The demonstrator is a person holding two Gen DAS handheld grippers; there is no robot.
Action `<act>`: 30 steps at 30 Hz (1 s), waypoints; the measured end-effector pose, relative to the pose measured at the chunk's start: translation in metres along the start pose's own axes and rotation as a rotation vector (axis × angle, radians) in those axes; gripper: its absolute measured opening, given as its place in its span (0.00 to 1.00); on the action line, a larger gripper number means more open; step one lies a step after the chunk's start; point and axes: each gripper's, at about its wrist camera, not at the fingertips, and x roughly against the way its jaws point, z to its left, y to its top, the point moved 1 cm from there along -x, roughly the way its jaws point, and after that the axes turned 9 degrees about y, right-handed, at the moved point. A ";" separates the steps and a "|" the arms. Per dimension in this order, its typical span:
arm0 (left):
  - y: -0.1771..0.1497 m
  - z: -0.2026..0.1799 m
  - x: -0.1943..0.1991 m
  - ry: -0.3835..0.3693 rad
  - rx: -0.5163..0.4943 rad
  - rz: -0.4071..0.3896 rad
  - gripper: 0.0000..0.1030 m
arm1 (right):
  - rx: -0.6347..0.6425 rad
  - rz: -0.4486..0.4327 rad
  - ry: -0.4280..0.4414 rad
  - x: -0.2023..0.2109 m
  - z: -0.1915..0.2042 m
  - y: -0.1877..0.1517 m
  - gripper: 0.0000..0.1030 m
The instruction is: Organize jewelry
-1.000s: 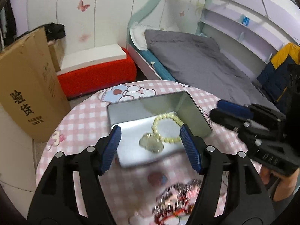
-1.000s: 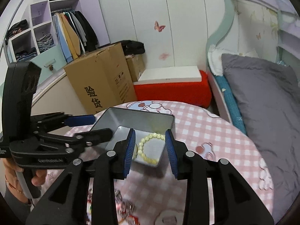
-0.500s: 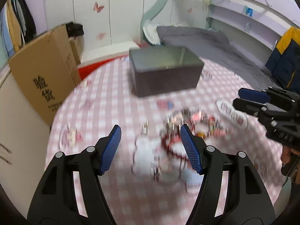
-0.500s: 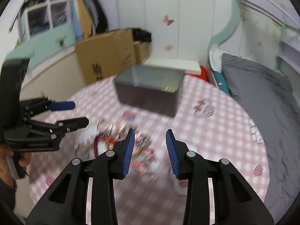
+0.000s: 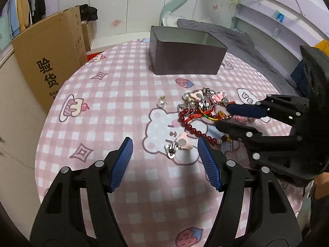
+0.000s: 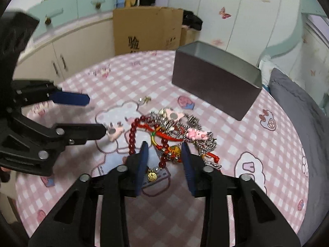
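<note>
A tangled pile of jewelry [image 5: 205, 107] lies on the round table's pink checked cloth [image 5: 115, 86]: a dark red bead bracelet [image 5: 191, 126], silver chains, red cords and pink charms. It also shows in the right wrist view [image 6: 170, 131]. A pink clip earring [image 5: 178, 145] and a pearl earring [image 5: 161, 102] lie apart from it. My left gripper [image 5: 165, 154] is open, low over the pink earring. My right gripper [image 6: 164, 150] is open, its jaws on either side of the red cord and gold charm [image 6: 152, 176]. The grey metal tin [image 5: 185, 53] stands behind.
A cardboard box [image 5: 49, 53] stands off the table's left edge. A bed with grey bedding [image 5: 226, 33] lies behind the tin. Cabinets [image 6: 61, 47] line the wall in the right wrist view. The tin also shows there [image 6: 213, 86].
Both grippers have dropped from above the tin down to the jewelry pile near the table's front. The right gripper's jaws have widened and now straddle the pile's near edge.
</note>
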 end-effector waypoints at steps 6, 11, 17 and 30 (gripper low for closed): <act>-0.004 -0.005 -0.005 -0.001 -0.022 0.001 0.63 | -0.043 -0.033 0.010 0.013 -0.010 -0.002 0.00; -0.004 -0.008 -0.010 -0.015 -0.028 0.014 0.50 | -0.113 -0.106 0.018 0.038 -0.024 0.000 0.00; -0.005 -0.011 -0.016 -0.001 -0.042 0.026 0.34 | -0.186 -0.185 0.040 0.069 -0.040 0.006 0.00; -0.004 -0.006 -0.016 -0.039 -0.014 0.026 0.18 | -0.113 -0.096 0.071 0.046 -0.029 0.007 0.08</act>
